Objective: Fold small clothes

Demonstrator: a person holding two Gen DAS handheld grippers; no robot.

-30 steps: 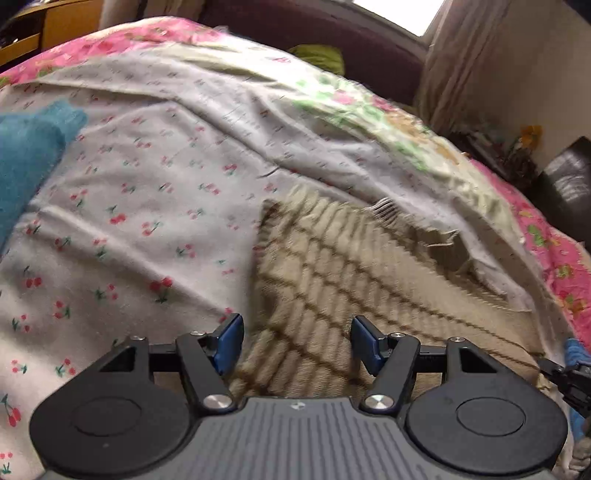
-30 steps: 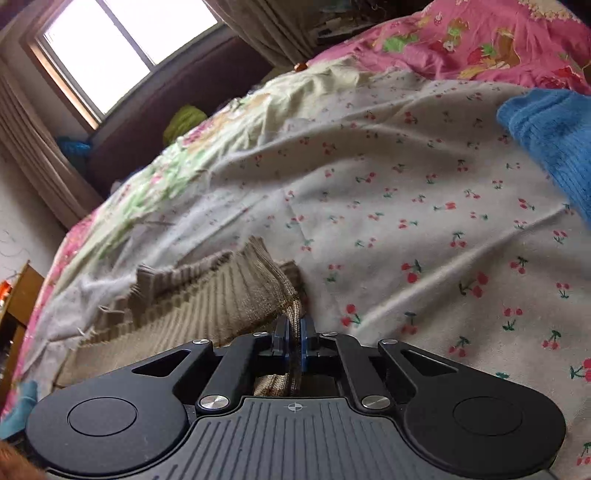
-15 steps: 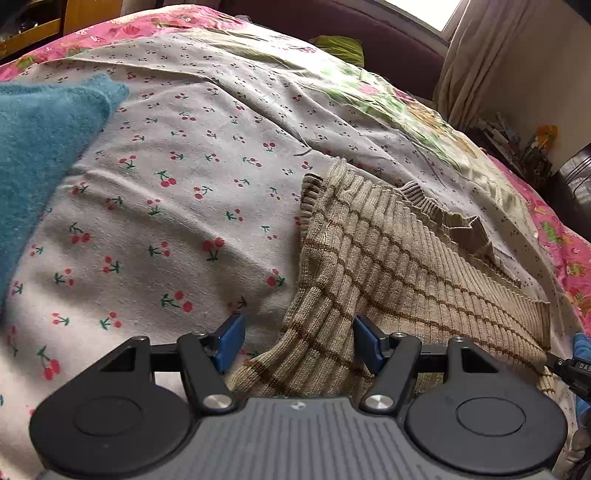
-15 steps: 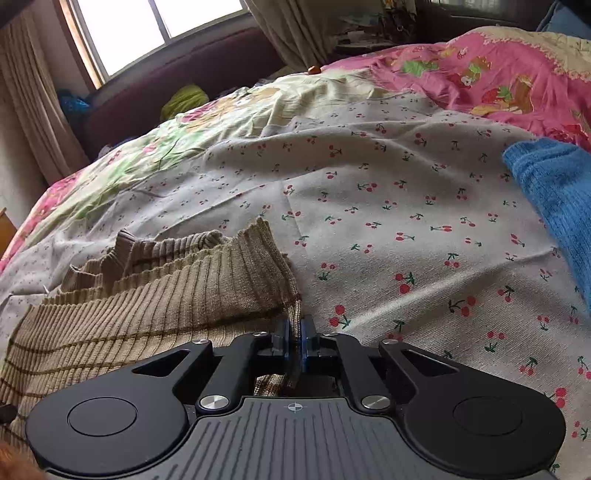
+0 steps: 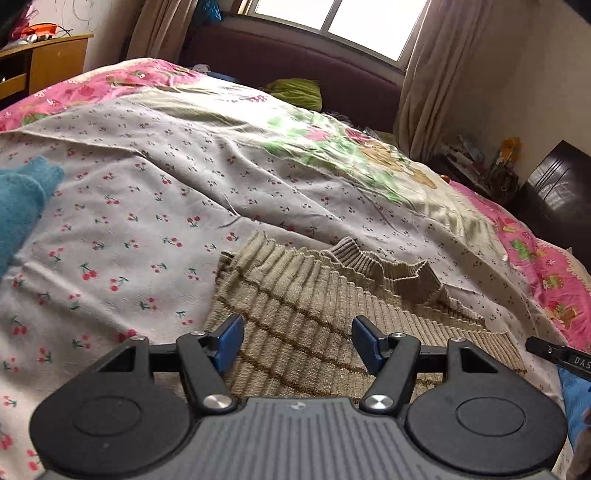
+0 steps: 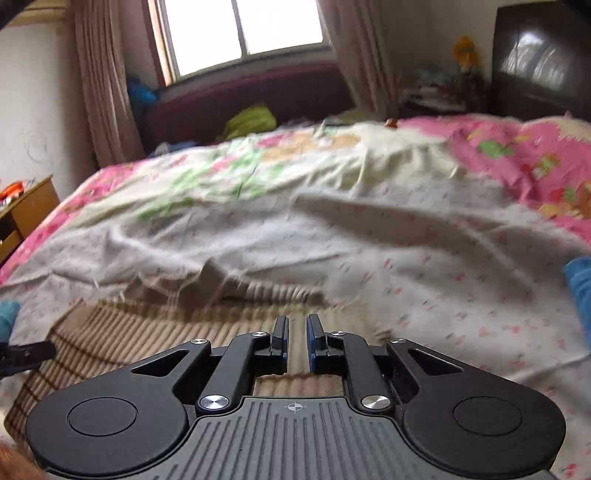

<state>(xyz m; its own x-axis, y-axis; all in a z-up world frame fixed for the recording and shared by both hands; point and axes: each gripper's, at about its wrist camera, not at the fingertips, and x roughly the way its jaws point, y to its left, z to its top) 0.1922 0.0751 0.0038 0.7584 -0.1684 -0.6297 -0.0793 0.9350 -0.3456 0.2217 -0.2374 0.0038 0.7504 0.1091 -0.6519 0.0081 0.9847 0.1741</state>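
Left wrist view: bed [image 5: 110, 85] fills most of the frame, covered by a pink floral quilt [image 5: 535, 251] with a white cherry-print sheet [image 5: 129, 206] spread over its middle. Dark headboard [image 5: 295, 55] stands at the far edge under a window [image 5: 351, 18] flanked by beige curtains [image 5: 424, 74]. Wooden cabinet [image 5: 40, 62] sits off the far left corner of the bed.

Beige ribbed sweater [image 5: 314, 302] with thin brown stripes lies flat on the sheet toward the near edge of the bed, collar toward the headboard. Blue knit garment [image 5: 18, 199] lies on the sheet near the left edge, well apart from the sweater. Green cloth [image 5: 295, 92] rests against the headboard.

Left gripper [image 5: 297, 341] is over the near part of the sweater, blue pads [image 5: 231, 339] spread wide, nothing held between them.

Right wrist view, blurred: right gripper [image 6: 297, 341] is over the sweater [image 6: 129, 325] near its right side, fingers [image 6: 280, 332] parted by a narrow gap with no cloth caught in it. A second patch of blue knit [image 6: 580, 284] shows at the right edge of the sheet [image 6: 443, 258].
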